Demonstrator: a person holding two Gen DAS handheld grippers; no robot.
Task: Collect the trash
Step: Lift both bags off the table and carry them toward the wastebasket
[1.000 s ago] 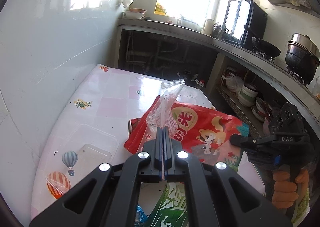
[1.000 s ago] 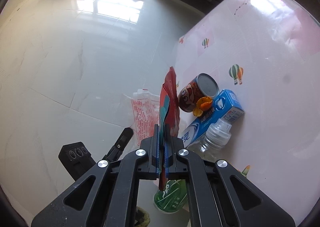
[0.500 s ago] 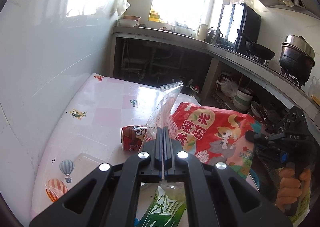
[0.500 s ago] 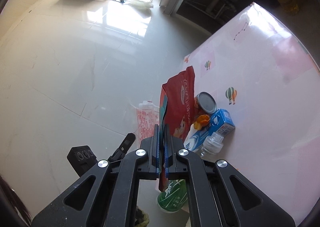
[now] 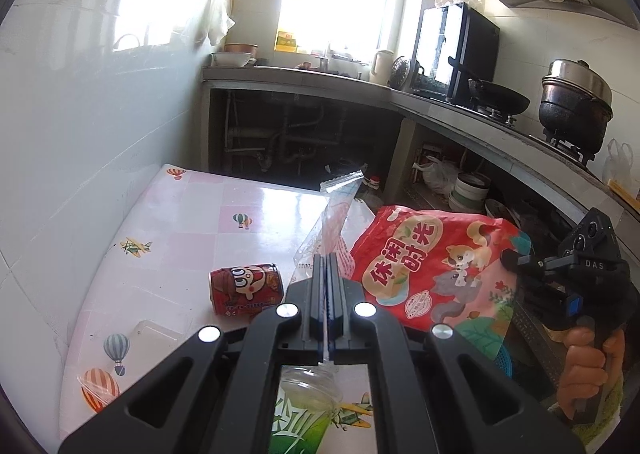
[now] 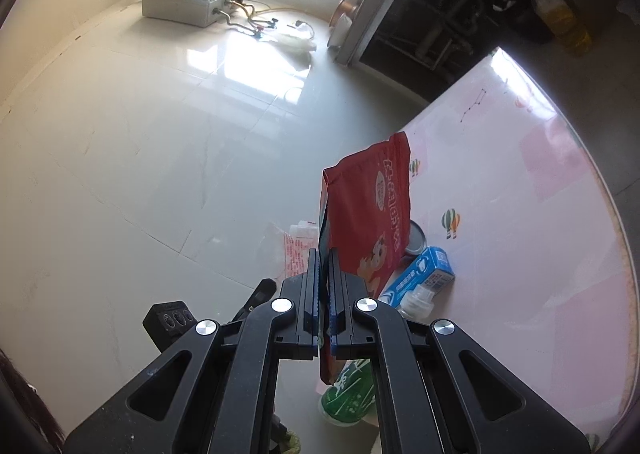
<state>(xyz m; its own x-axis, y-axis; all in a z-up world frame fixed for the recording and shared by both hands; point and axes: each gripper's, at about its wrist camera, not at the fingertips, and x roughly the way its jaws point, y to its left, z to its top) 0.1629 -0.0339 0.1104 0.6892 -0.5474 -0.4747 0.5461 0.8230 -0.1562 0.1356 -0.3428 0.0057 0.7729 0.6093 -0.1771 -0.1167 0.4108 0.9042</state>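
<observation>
My left gripper (image 5: 326, 266) is shut on a clear plastic bag (image 5: 334, 214) with red print and holds it upright above the pink table (image 5: 192, 222). My right gripper (image 6: 324, 258) is shut on a red snack bag (image 6: 372, 210), held up in the air; the bag also shows in the left wrist view (image 5: 432, 270), with the right gripper (image 5: 516, 270) at its right edge. A red can (image 5: 246, 288) lies on its side on the table. A blue toothpaste box (image 6: 424, 274), a clear plastic bottle (image 6: 416, 300) and a green-labelled bottle (image 6: 348, 394) lie below the grippers.
A clear plastic lid (image 5: 154, 336) lies flat near the table's left edge. A tiled wall (image 5: 80, 114) runs along the left. A kitchen counter (image 5: 460, 122) with a pot, a wok and a black oven stands behind and to the right. A blue basket (image 5: 504, 360) sits under the snack bag.
Both grippers have risen with their bags. The snack bag has lifted off the can, which now lies uncovered on the table. The table objects look farther below.
</observation>
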